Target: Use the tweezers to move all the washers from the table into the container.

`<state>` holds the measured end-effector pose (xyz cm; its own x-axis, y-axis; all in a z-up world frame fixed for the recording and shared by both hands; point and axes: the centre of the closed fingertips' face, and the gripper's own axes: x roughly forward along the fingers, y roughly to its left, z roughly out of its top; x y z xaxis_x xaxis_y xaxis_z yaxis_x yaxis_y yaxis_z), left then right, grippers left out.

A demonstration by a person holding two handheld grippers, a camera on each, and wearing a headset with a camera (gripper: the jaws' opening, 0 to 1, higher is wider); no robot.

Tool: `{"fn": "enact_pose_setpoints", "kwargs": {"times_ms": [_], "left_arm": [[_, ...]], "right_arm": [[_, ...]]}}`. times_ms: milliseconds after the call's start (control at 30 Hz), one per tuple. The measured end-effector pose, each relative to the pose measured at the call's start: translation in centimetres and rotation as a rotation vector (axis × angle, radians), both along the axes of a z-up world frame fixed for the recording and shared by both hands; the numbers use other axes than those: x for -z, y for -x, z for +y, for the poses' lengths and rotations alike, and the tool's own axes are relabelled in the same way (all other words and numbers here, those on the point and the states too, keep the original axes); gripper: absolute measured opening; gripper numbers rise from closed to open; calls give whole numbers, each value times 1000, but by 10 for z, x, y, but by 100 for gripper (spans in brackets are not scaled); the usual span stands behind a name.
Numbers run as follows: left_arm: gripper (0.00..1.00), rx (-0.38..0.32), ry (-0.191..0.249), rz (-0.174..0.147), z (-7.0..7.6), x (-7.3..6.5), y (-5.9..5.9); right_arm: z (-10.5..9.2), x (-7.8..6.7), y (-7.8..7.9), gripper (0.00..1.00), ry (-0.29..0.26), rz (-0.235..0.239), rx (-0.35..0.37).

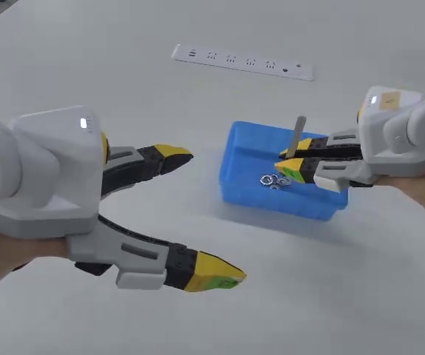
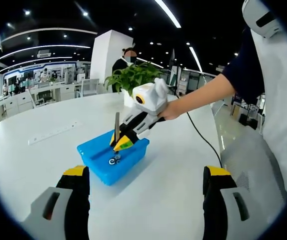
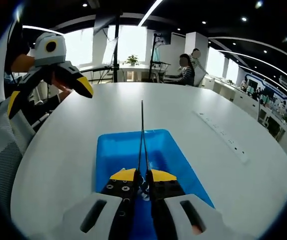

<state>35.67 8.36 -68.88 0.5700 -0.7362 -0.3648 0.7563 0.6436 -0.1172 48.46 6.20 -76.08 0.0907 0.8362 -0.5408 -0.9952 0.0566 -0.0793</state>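
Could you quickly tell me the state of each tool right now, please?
Left tool: open, holding nothing.
Right tool: shut on the tweezers, above the blue container.

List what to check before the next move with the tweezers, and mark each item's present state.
1. Grip on the tweezers: ok. The right gripper is shut on them.
2. Washers already delivered: ok. A small cluster lies inside the blue container.
3. Tweezer tips free of a washer: cannot tell. The tips are too thin to judge.
4. Left gripper out of the way: ok. It is open, holds nothing and hangs apart from the container.
5. Washers left on the table: cannot tell. The head view takes in just part of it.
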Motion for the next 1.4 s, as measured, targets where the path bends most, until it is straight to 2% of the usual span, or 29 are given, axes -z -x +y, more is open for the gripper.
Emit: {"fn": "enact_pose_setpoints", "kwargs": {"times_ms": [300, 500, 667, 800, 833, 867, 900, 933, 1100, 1133, 1167, 1233, 1300, 1400], "left_arm": [[99, 7, -4, 11, -2, 3, 4], [99, 8, -4, 7, -3, 1, 4], [99, 0, -9, 4, 0, -1, 4], [99, -29, 9, -3, 4, -6, -1], [99, -81, 15, -61, 9, -15, -11], [99, -96, 22, -76, 10, -19, -14], [99, -114, 63, -76, 10, -26, -18], [99, -118, 73, -78, 10, -28, -19], [96, -80, 52, -91, 5, -36, -35], [94, -75, 59, -97, 3, -39, -39], [91, -60, 85, -122, -2, -47, -45], [88, -46, 103, -133, -9, -53, -56], [88, -28, 98, -135, -15, -56, -65], [85, 10, 70, -158, -27, -57, -76]], "right_arm": [[0, 2, 0, 10, 13, -4, -6], [-1, 2, 2, 10, 16, -7, -6], [0, -7, 4, 10, 6, -12, -9], [2, -17, 6, 9, 4, -33, -16], [2, -19, 6, 8, 8, -43, -18], [1, -22, 7, 8, 10, -53, -21], [1, -24, 7, 8, 9, -55, -22], [0, -27, 8, 8, 4, -55, -25], [-4, -35, 13, 8, -2, -60, -35], [-4, -35, 14, 8, -1, -63, -35], [-5, -36, 15, 8, 0, -64, -37], [-7, -37, 17, 8, -2, -64, -38], [-8, -37, 20, 8, -3, -63, -41], [-11, -37, 22, 8, 0, -65, -46]]}}
